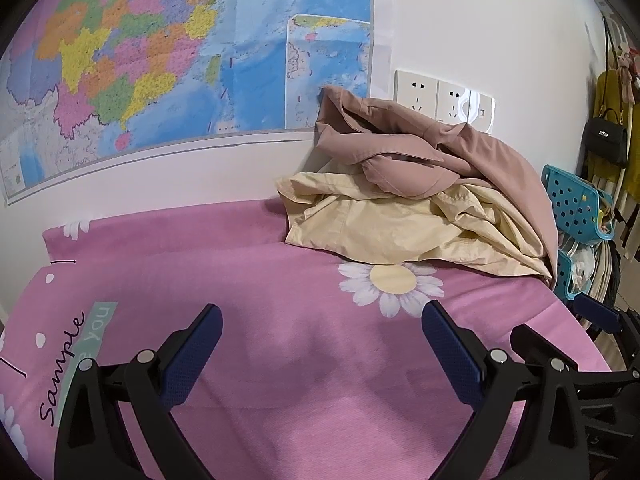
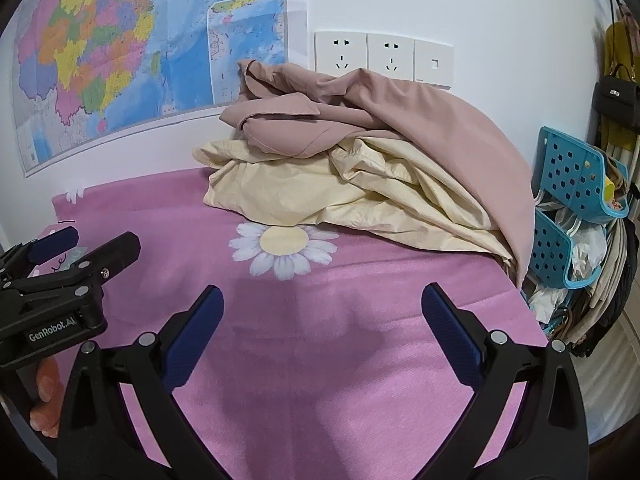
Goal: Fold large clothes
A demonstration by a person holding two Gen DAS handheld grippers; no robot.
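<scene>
Both the left gripper (image 1: 322, 320) and right gripper (image 2: 322, 302) hover with jaws spread wide, holding nothing, above the pink bedsheet (image 2: 360, 320). Ahead of the jaws, the dusty-pink garment (image 2: 400, 108) lies crumpled atop the cream garment (image 2: 320, 192); a pinch there risks catching both layers together

we see a bed covered by a pink sheet (image 1: 248, 240) printed with a white daisy (image 1: 392, 286). at its far right corner, against the wall, a cream garment (image 1: 372, 228) lies crumpled directly on the sheet, with a dusty-pink garment (image 1: 404, 152) heaped on top.
</scene>
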